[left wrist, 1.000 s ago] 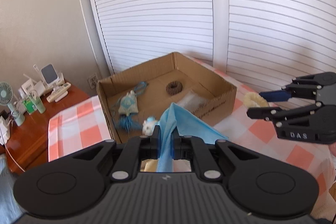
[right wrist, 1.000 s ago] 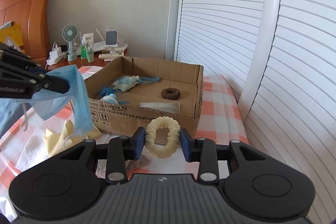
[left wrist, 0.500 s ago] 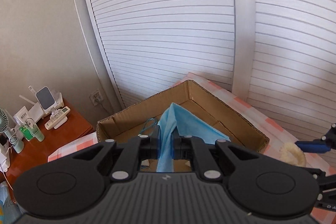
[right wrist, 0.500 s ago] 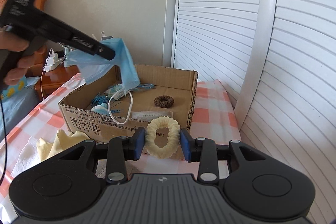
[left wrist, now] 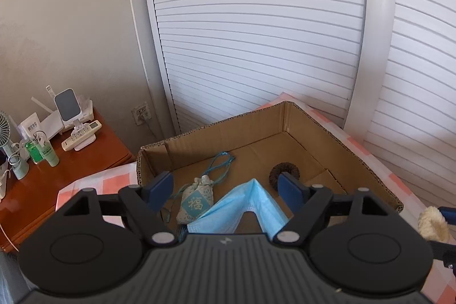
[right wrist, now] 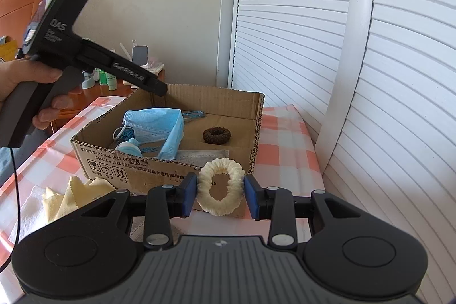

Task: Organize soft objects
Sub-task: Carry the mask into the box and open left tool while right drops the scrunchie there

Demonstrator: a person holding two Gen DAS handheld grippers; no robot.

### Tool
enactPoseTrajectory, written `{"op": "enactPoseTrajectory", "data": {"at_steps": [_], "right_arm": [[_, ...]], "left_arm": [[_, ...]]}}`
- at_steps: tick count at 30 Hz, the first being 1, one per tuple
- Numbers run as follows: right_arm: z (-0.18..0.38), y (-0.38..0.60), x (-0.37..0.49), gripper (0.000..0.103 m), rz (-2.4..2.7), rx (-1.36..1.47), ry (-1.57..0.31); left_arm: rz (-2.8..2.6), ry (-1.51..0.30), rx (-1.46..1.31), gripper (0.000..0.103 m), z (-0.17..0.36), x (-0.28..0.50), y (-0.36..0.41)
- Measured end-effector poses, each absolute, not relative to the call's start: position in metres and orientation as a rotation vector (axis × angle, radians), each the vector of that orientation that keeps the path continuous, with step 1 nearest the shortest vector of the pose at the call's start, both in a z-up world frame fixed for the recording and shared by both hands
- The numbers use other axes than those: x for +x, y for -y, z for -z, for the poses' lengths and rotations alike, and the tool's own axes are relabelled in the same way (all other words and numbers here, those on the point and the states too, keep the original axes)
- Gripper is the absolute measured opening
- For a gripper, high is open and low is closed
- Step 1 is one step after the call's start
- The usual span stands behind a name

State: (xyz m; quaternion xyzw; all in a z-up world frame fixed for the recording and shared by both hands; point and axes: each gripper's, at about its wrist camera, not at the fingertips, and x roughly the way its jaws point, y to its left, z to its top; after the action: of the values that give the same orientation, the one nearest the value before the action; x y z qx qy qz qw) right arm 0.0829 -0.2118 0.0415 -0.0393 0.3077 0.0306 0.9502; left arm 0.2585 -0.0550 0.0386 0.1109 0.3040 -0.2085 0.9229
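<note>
My left gripper (left wrist: 225, 188) hangs over the cardboard box (left wrist: 228, 133) with its jaws opening and its pads touching nothing. The blue face mask (left wrist: 242, 212) lies loose below them inside the box, partly over a tasselled sachet (left wrist: 196, 200). A brown scrunchie (left wrist: 278, 174) rests on the box floor behind it. In the right wrist view my right gripper (right wrist: 219, 190) is shut on a cream scrunchie (right wrist: 222, 163), held upright just in front of the box's near wall (right wrist: 136, 164). A hand grips the left tool's handle at the left edge.
A grey mask (right wrist: 205, 154) lies in the box's near corner. A yellow cloth (right wrist: 71, 194) and a white cloth (right wrist: 31, 207) lie on the checked tablecloth left of the box. A wooden nightstand (left wrist: 71, 161) with small items stands beyond. White louvred doors rise close behind and right.
The left gripper carried the blue mask forward over the box, then its jaws parted and the mask dropped inside. The right gripper kept still with the cream scrunchie.
</note>
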Motion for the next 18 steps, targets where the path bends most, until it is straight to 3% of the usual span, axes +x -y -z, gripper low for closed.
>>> {"op": "enactPoseTrajectory", "data": {"at_steps": [4,18], "right_arm": [[-0.044,0.208,0.083,0.041,-0.067,-0.092,-0.626],[-0.057,0.202,0.116,0.041,-0.102,-0.12,-0.641]], "left_arm": [[0.434,-0.618,0.241,0.093,-0.045,0.24,0.044],[0.454,-0.592,0.207,0.102,-0.055,0.127,0.006]]}}
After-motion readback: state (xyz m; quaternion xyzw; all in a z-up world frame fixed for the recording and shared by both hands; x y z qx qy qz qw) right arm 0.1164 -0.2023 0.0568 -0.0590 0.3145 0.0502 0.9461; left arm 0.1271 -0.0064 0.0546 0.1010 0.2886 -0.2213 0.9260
